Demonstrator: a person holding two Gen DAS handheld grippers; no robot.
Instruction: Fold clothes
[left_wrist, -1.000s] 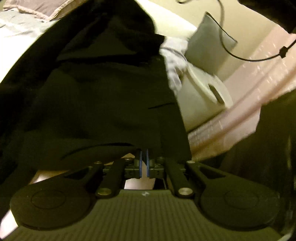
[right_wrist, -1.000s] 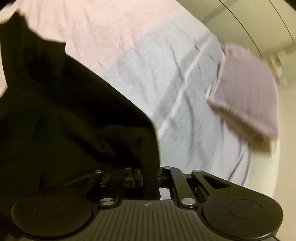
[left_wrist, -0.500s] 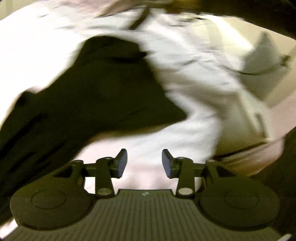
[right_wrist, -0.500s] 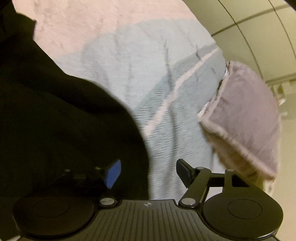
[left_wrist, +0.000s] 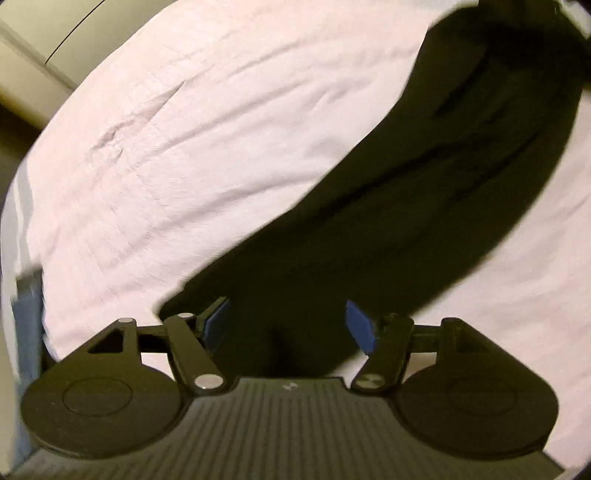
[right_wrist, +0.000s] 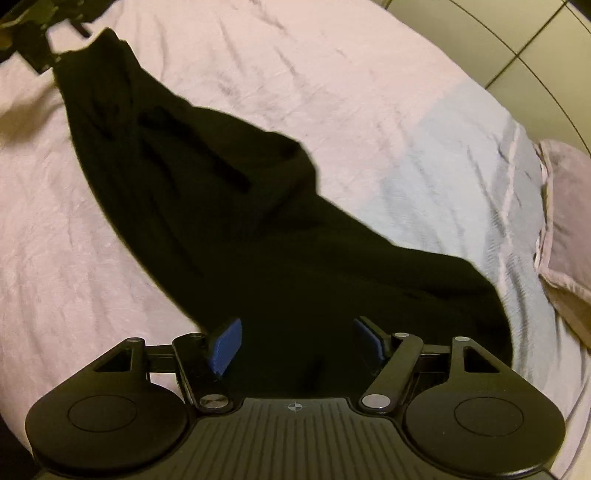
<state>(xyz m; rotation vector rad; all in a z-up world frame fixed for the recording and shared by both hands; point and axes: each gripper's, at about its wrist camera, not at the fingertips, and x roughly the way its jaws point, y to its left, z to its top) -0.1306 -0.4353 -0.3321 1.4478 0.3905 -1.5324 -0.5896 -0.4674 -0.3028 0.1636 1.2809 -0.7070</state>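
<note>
Black fabric, a dark garment (right_wrist: 229, 206), lies stretched in a long rumpled band across the pink bedsheet (right_wrist: 332, 74) of a bed; what kind of garment it is cannot be told from these views. In the right wrist view one end of the garment spreads wide just in front of the right gripper (right_wrist: 297, 341), whose blue-padded fingers (right_wrist: 226, 343) stand spread apart with the cloth lying between them, not pinched. The garment narrows toward its far end, where dark hardware shows at the frame's top left corner, too small to make out clearly. In the left wrist view the garment (left_wrist: 424, 206) runs from the upper right down to the left gripper (left_wrist: 288, 328), whose fingers (left_wrist: 360, 326) are likewise parted around the cloth without clamping it. Beyond the garment's wide end the sheet turns pale blue, and a mauve pillow (right_wrist: 565, 236) rests at the bed's edge past that blue section.
</note>
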